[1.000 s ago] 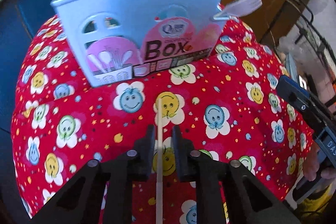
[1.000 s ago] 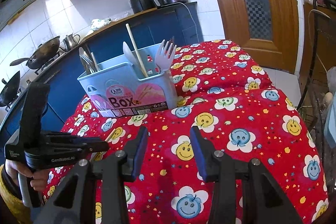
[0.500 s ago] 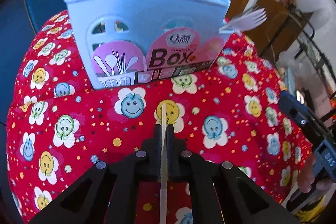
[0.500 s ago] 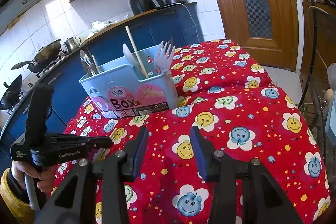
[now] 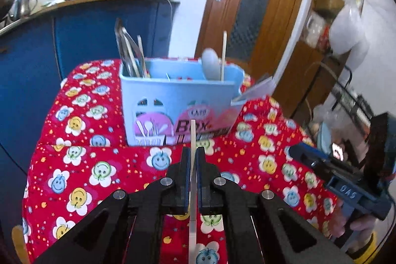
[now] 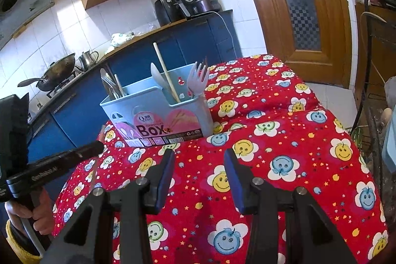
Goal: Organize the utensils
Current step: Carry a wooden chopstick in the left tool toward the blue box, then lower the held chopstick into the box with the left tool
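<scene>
My left gripper (image 5: 193, 152) is shut on a thin pale chopstick (image 5: 192, 140), which points at the light blue utensil box (image 5: 178, 100) standing farther back on the table. The box also shows in the right wrist view (image 6: 158, 113). It holds metal cutlery (image 5: 128, 53) at its left end, a white spoon (image 5: 210, 63) and a wooden chopstick (image 5: 224, 53) at its right, and a pale fork (image 6: 198, 78) at the right corner. My right gripper (image 6: 199, 160) is open and empty above the cloth, in front of the box.
The table wears a red smiley-flower cloth (image 6: 284, 140). A blue kitchen counter (image 6: 193, 38) with pans and appliances lies behind it. A wooden door (image 6: 302, 4) stands at the back right. The left tool (image 6: 49, 170) shows at the right view's left edge.
My left gripper closed on the chopstick and lifted it off the cloth, tilting up so the box sits lower in view. The right gripper barely moved.
</scene>
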The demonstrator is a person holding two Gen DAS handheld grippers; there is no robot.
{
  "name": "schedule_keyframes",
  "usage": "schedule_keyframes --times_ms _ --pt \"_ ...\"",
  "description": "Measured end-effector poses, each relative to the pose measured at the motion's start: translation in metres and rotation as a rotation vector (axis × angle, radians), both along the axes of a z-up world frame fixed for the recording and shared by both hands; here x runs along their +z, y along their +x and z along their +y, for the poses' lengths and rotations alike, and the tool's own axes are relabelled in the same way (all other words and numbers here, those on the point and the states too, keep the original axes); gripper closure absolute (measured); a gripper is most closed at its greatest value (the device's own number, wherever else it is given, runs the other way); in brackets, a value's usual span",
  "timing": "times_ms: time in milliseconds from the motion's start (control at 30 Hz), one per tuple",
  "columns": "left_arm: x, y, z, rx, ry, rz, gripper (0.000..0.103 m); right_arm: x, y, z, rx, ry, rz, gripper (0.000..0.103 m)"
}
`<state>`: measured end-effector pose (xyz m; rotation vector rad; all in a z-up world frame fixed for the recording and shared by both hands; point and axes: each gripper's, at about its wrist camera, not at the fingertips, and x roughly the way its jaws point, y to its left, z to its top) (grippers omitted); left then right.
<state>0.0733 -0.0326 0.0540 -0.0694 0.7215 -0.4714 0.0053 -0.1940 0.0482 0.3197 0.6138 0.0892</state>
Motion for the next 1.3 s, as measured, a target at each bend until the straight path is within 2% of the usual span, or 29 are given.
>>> schedule_keyframes --times_ms 267,533,1033,1300 --pt "0.031 -0.010 0.015 0.052 -0.121 -0.094 0.100 0.003 -0.002 0.000 0.000 -0.003 -0.019 0.058" --pt "0.053 -0.008 0.018 0.099 -0.169 -0.170 0.100 0.003 -0.002 0.000 0.002 0.001 -0.022 0.058" --pt "0.094 0.027 0.008 0.162 -0.194 -0.294 0.099 -0.004 0.004 -0.006 0.009 0.034 -0.022 0.058" --pt "0.112 0.053 0.008 0.269 -0.215 -0.437 0.099 -0.007 0.007 -0.011 0.002 0.042 -0.025 0.058"
